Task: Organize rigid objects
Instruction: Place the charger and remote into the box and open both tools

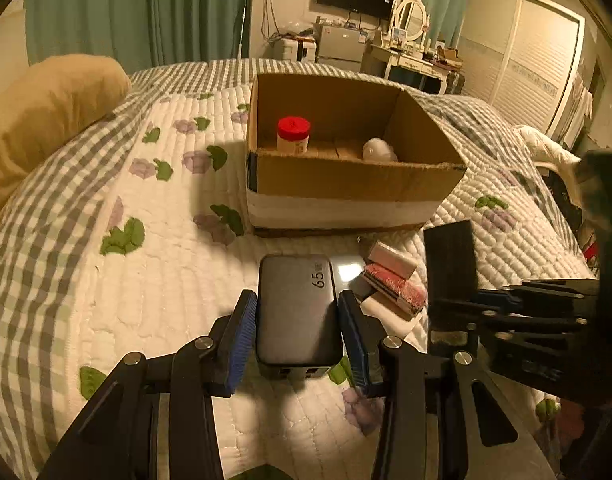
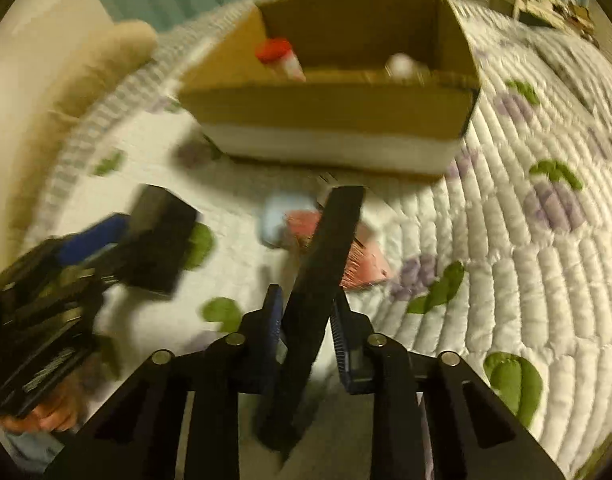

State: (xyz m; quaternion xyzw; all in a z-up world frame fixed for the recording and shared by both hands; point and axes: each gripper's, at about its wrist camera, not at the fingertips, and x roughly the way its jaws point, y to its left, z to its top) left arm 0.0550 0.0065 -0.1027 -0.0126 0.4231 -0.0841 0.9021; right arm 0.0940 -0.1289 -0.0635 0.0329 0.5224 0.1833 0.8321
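My left gripper (image 1: 297,328) is shut on a dark grey charger block (image 1: 296,312) marked 65, held just above the quilt. My right gripper (image 2: 306,320) is shut on a flat black slab (image 2: 321,280), held on edge; it also shows in the left wrist view (image 1: 449,272). An open cardboard box (image 1: 345,176) stands on the bed ahead, also in the right wrist view (image 2: 329,108). Inside it are a red-capped jar (image 1: 293,134) and a white round object (image 1: 377,150). A red and white packet (image 1: 393,276) lies on the quilt between the grippers.
The bed carries a white quilted cover with flower prints (image 1: 146,264). A tan pillow (image 1: 46,112) lies at the far left. A dresser with mirror (image 1: 409,40), a small fridge (image 1: 341,44) and a wardrobe (image 1: 525,60) stand beyond the bed.
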